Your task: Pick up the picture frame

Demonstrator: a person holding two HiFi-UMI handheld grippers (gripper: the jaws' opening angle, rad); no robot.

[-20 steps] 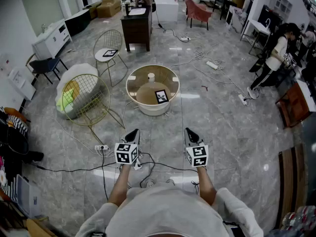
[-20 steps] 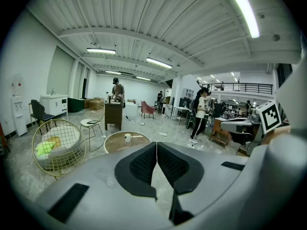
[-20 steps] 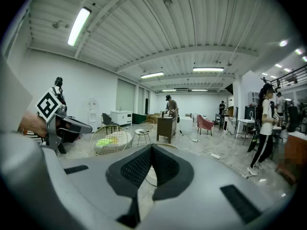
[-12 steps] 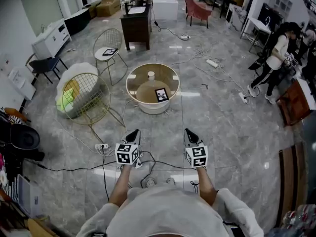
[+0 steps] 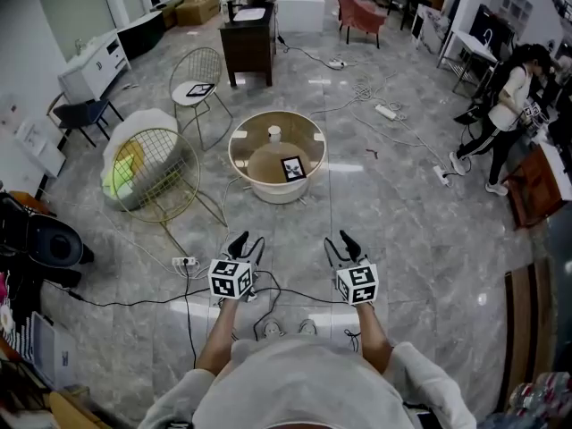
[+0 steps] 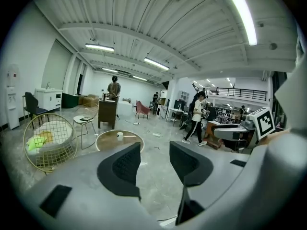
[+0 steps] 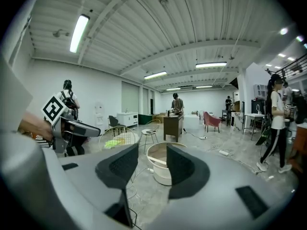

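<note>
A small black picture frame (image 5: 292,169) stands inside the round glass-topped table (image 5: 241,164), on the floor ahead of me. A white cup (image 5: 274,134) sits on the table top. My left gripper (image 5: 248,241) and right gripper (image 5: 342,240) are held side by side above the floor, well short of the table, both open with nothing between the jaws. The left gripper (image 6: 154,150) looks over the table (image 6: 103,137) to its left. The right gripper (image 7: 152,152) has the table (image 7: 154,171) straight ahead between its jaws.
Two gold wire chairs (image 5: 154,181) (image 5: 200,77) stand left of the table, the far one with a flat dark item (image 5: 198,91) on its seat. Black cables (image 5: 268,300) and a power strip (image 5: 183,264) lie at my feet. A dark cabinet (image 5: 248,47) stands behind. A person (image 5: 507,105) walks at right.
Both grippers' jaws have gone from shut to open. The table sits slightly farther up the view. The person at right has stepped along.
</note>
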